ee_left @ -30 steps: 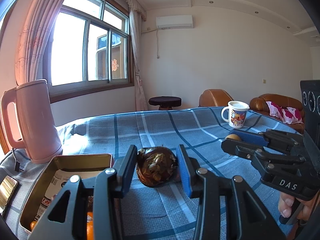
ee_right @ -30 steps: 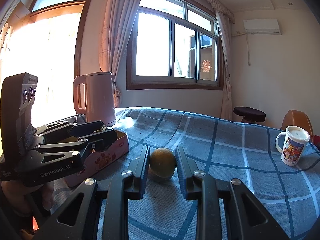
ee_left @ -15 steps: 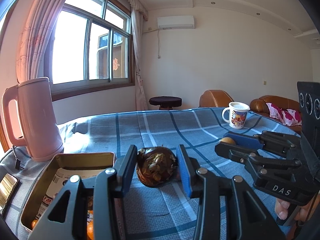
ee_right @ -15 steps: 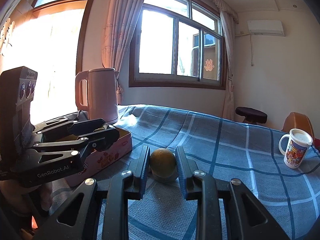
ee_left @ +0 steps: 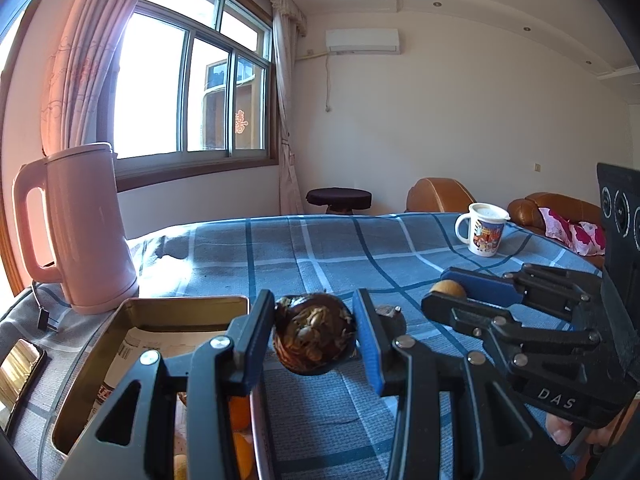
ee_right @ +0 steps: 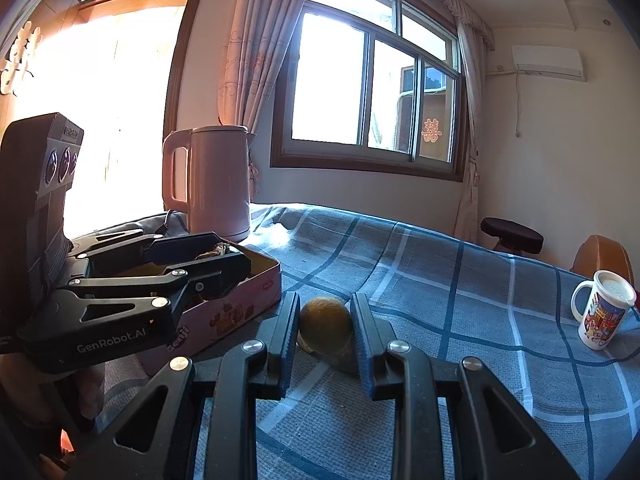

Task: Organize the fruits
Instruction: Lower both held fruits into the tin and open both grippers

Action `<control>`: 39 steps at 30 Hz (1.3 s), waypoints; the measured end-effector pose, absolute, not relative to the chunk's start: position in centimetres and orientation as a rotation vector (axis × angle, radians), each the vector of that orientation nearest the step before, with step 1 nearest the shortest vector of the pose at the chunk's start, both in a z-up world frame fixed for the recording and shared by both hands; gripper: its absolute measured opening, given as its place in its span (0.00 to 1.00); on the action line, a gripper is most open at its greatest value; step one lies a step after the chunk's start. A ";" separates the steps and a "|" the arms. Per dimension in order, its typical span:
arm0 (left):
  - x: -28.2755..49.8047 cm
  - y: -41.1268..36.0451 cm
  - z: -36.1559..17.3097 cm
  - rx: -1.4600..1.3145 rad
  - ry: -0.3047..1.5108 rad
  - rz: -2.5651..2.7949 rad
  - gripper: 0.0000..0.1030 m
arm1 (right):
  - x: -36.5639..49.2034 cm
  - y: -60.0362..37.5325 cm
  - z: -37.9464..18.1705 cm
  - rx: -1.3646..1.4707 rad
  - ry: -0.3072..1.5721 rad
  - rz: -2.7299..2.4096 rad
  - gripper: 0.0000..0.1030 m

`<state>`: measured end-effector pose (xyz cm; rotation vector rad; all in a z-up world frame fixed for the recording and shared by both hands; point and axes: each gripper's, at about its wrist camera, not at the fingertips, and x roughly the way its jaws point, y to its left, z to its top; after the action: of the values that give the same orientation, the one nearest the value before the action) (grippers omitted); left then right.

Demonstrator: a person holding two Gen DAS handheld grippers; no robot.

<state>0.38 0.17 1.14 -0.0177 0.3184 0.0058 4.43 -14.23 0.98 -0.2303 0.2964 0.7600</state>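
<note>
1. My left gripper point(ee_left: 316, 340) is clamped on a dark brown, scaly-skinned fruit point(ee_left: 314, 338); both blue pads press its sides and it hangs clear of the blue checked cloth on the surface point(ee_left: 320, 256).
2. My right gripper point(ee_right: 325, 328) is squeezed onto a small yellow-green round fruit point(ee_right: 326, 328), held just above the cloth, with its shadow directly under it.
3. The relation that matters: the open tin point(ee_left: 120, 344) lies to the left of both grippers. In the left wrist view its near right wall sits just beside and below the left finger, so the dark fruit is almost at the rim. In the right wrist view the tin's pink side is further left, with the left gripper over it.
4. So I judge the left hand nearer and likely first to drop; the right fruit has to travel left across the cloth, and the left gripper stands in its path over the tin.
5. Orange fruits point(ee_left: 240, 420) already lie in the tin's near end, beside a printed paper.
6. Both fruits are round, so no long axis to line up; they may roll once let go.
7. Further out: a pink kettle point(ee_left: 84, 228) behind the tin, a printed mug point(ee_left: 484, 236) far right, well apart.
</note>
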 end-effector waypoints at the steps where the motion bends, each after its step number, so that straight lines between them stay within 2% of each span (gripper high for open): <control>1: 0.4 0.3 1.1 -0.020 0.319 0.007 0.41 | 4.4 -14.0 1.0 -0.233 0.297 0.764 0.27; 39: -0.5 8.4 0.4 -0.100 0.397 0.156 0.41 | 3.4 -4.7 0.4 -0.321 0.359 0.921 0.27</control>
<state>-0.46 8.42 0.40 -0.1000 0.3970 0.1560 3.43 -4.73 0.45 -0.3208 0.3594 0.9208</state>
